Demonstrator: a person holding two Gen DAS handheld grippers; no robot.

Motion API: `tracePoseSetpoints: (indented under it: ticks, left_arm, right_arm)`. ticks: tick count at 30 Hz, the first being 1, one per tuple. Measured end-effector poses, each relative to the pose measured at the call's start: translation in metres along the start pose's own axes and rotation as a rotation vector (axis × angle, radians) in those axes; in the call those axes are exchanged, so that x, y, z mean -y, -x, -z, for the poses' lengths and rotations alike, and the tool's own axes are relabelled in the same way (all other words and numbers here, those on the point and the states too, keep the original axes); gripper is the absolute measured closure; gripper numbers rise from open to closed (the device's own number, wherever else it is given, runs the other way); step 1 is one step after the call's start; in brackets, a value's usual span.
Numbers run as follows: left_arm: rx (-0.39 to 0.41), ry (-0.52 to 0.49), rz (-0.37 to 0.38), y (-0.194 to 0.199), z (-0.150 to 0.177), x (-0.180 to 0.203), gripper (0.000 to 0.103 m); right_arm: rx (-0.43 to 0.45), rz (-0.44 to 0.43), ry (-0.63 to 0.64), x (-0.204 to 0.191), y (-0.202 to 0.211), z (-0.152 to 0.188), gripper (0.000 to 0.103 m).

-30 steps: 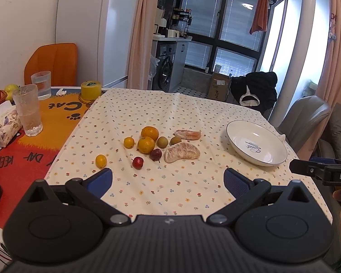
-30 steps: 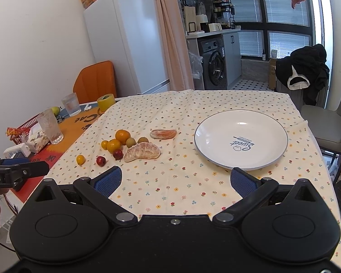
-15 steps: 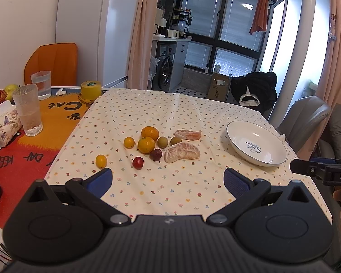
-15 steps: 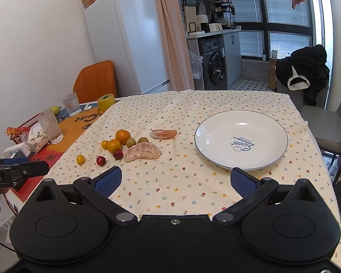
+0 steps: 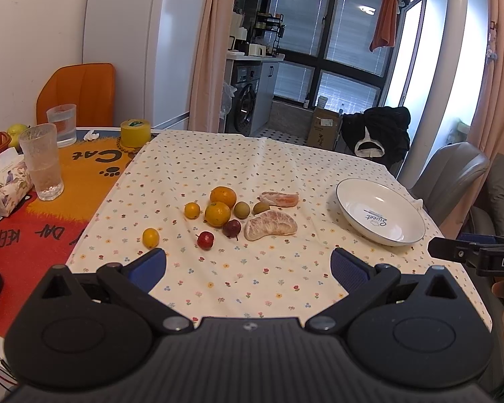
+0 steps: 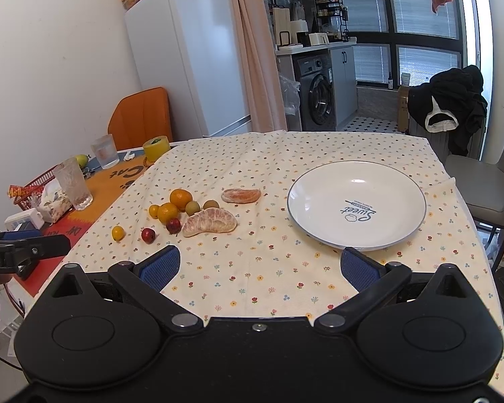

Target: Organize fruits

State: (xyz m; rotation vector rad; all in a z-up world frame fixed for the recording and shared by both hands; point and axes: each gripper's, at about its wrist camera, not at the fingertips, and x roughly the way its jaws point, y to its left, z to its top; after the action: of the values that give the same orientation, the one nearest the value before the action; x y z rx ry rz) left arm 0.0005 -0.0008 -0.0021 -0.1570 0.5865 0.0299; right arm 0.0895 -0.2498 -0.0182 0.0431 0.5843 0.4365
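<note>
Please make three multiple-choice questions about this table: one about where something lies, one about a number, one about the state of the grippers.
1. Where is the white plate?
A. right of the fruits
B. left of the fruits
C. under the fruits

2. How many peeled citrus pieces lie on the tablecloth?
A. one
B. two
C. four

3. What do the left gripper and right gripper hold?
A. an orange each
B. the plate
C. nothing, both open

Answers: 1 A, the plate is bare, beside the cluster. 2 B, large piece, small piece. 3 C, fingers spread wide.

Bare tablecloth [image 6: 252,278] lies open between the clustered fruits [image 6: 191,215] and the plate [image 6: 356,174].
</note>
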Motion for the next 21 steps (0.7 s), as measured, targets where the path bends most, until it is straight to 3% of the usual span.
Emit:
tracePoseSetpoints:
  ticks: [21]
  left_arm:
    - [0.012,0.036,-0.034,-0.024,0.001,-0.023,0.0]
  right_arm:
    - [0.002,-0.063,0.036,-0.011,-0.032,-0.003,0.0]
